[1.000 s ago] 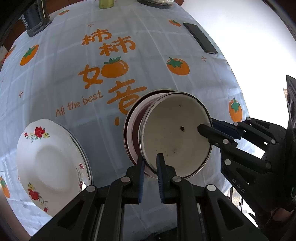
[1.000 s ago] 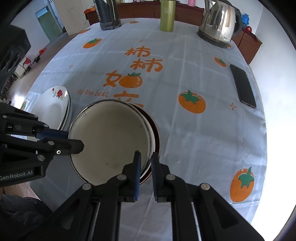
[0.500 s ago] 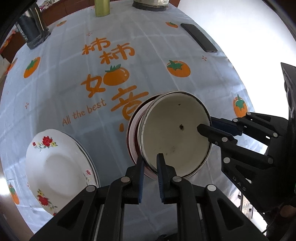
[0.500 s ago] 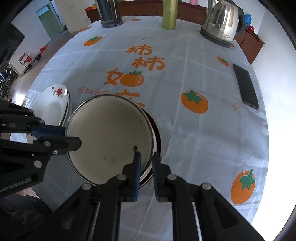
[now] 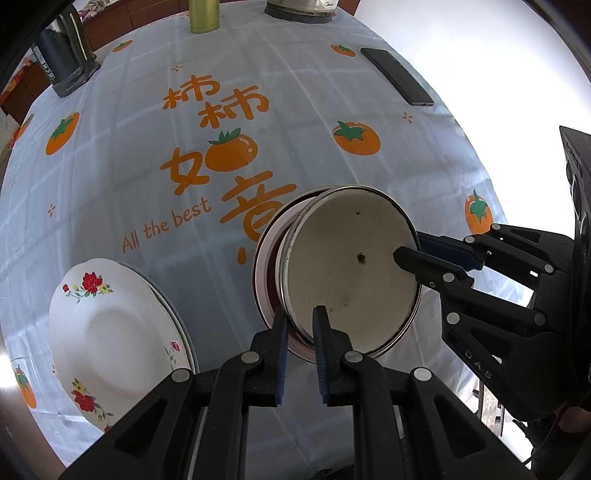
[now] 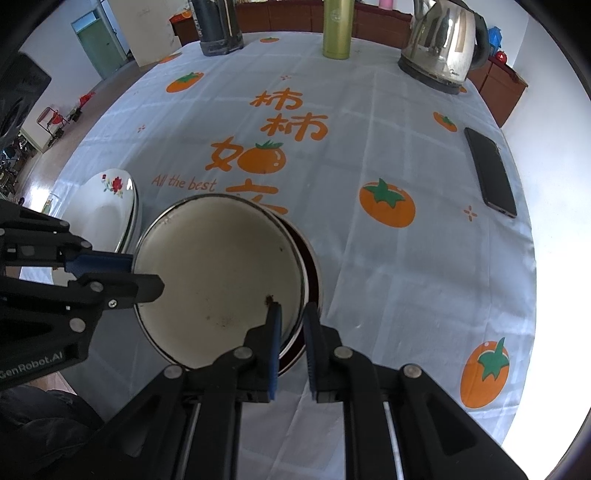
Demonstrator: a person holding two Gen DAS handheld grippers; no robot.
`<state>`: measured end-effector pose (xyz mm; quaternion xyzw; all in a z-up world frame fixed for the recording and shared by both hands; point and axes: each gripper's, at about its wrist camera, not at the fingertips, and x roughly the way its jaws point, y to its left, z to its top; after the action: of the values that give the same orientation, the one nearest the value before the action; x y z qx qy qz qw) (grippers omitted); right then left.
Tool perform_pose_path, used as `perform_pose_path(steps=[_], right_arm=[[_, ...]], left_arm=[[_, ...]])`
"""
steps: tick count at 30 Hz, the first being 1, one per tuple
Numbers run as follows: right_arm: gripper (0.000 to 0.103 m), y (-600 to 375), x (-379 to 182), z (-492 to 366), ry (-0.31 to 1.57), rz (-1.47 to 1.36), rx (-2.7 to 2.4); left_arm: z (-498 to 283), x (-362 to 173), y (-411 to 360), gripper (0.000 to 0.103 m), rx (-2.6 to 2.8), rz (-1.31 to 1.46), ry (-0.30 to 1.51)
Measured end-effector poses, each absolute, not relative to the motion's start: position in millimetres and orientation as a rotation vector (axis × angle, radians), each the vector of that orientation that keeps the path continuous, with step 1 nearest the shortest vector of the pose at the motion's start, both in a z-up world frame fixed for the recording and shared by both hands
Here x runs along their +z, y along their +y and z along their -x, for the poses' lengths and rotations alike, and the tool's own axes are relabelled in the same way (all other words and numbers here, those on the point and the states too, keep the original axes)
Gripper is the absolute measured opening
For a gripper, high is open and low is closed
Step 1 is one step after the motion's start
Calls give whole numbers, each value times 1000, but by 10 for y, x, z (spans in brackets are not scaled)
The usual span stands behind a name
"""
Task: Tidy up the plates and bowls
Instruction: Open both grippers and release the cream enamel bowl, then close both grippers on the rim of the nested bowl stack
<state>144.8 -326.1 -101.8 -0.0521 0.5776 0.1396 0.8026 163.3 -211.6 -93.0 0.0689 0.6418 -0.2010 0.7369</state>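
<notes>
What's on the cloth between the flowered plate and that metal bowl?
Nothing: only bare tablecloth separates the flowered plate and the bowl, clearest in the left wrist view.

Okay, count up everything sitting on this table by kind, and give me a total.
Enamel bowls: 2, cream bowl over dark bowl
Floral plates: at least 1; perhaps another rim beneath
Kettle: 1
Green bottle: 1
Dark flask: 1
Phone: 1
Total: 7

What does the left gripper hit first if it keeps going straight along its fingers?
Probably the cream enamel bowl whose rim the left gripper already clamps, then the dark bowl beneath; depth is uncertain.
</notes>
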Motion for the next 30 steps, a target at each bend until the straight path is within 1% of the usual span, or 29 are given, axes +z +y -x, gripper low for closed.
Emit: perform_pose_path(steps=[5,6,7,8,9,10,12,14,27,30], right_arm=[[14,-3263,-1022,-1446,1236,109,299],[16,-3263,-1018,-1448,1233,106,297],[23,-3266,-1018,-1451,1232,98,299],[31,-3269,-1013,-1451,1230,81,308],[51,-3269,-1000,-1447,1222,72,312],[61,-3259,-984,-1442,1213,75,308],[60,-3242,-953,-1424,1196,100,295],[60,-3266,-937,-1421,1194,86,296],[60,-3390,-976,-1367,1202,24,275],[57,-3414,-1021,-1367,1215,2,272]], left_arm=[[-1633,-926,-2121,16,-437,-147,1409],[-1632,-927,-2122,17,-438,-145,1411],[-1632,-926,-2124,19,-438,-145,1412],[-1630,-921,-2126,25,-439,-144,1409],[-1625,-903,-2128,34,-441,-142,1403],[-1622,-886,-2120,39,-427,-149,1393],[-1623,-838,-2086,57,-407,-149,1366],[-1630,-804,-2024,60,-406,-116,1357],[-1616,-976,-1951,60,-384,-68,1402],[-1616,-1020,-1955,60,-374,-69,1409]])
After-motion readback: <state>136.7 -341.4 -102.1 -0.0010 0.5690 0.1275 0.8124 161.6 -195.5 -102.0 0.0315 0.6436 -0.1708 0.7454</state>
